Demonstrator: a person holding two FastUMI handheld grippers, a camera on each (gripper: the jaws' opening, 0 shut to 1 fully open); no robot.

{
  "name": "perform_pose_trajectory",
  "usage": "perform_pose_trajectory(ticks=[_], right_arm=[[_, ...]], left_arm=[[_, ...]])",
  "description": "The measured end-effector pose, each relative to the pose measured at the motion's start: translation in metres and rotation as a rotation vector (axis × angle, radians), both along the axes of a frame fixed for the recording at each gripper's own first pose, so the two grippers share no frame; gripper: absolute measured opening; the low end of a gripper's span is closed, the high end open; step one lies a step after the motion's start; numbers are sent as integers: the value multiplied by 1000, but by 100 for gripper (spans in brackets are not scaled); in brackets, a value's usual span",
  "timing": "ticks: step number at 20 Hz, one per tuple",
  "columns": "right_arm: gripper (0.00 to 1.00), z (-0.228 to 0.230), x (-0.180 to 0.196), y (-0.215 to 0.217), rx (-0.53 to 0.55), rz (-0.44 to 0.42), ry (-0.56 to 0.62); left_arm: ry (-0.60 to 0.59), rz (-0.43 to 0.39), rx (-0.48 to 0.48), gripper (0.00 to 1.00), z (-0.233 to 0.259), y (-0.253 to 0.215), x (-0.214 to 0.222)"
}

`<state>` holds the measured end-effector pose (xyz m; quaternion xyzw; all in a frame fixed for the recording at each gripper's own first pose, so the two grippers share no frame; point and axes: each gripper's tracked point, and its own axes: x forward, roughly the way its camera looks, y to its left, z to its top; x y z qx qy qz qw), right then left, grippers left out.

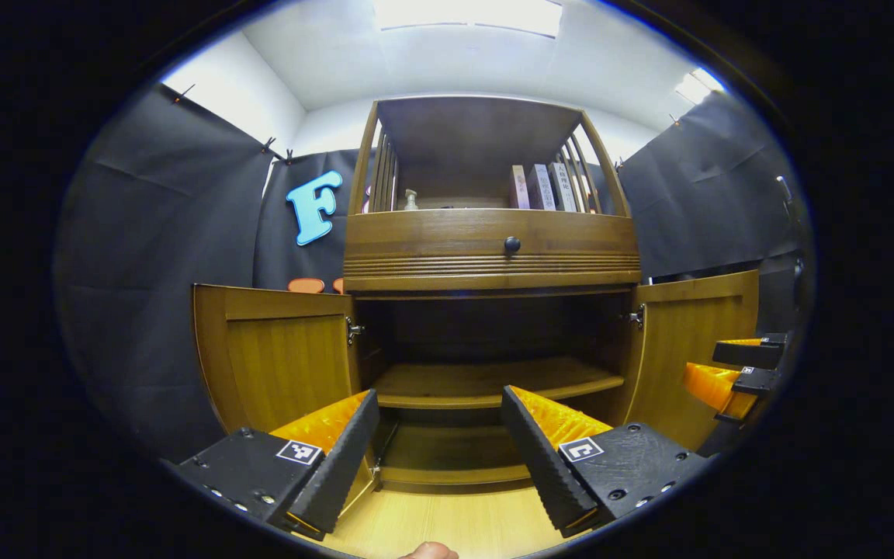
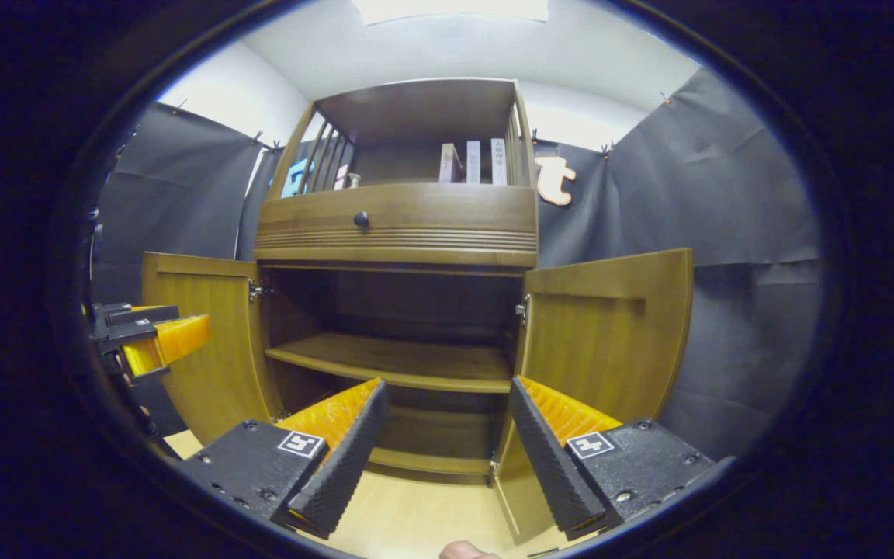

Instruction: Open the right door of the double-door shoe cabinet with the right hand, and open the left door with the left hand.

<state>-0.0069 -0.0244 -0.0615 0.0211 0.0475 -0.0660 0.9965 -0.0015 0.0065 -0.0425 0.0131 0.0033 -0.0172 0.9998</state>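
Starting at my left: the left door [image 1: 280, 353] of the shoe cabinet [image 1: 490, 248] stands swung wide open, its inner face toward me, hinged at the cabinet's left edge. My left gripper [image 1: 439, 442] hangs in front of the opening with its jaws spread well apart and nothing between them; the orange-and-black fingers [image 1: 338, 458] frame the lower shelf [image 1: 493, 380] without touching the doors. Inside, the compartment is dark, with one wooden shelf across the middle and the base board below. Above the opening sits a drawer front with a round dark knob [image 1: 512, 244], and on top an open rack holding a few books [image 1: 544, 186] and a small bottle [image 1: 411, 200]. Further right, the right door [image 2: 610, 334] is also swung fully open. My right gripper [image 2: 447, 439] is held before the cabinet near that door, jaws parted wide, gripping nothing. In the left gripper view the right gripper appears at the far right edge, beside the right door
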Motion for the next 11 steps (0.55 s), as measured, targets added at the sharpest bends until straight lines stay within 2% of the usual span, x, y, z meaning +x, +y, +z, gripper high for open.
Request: perform_pose_trajectory(ticks=[7,8,11], right_arm=[[99,6,-2,-10,-7,-13,3],[99,6,-1,-10,-8,-14,5],[99,9,3,-8,1,-4,4]], left_arm=[[41,20,-27,100,-6,2,3],[40,26,-18,95,-5,4,3],[28,40,6,95,-1,7,4]])
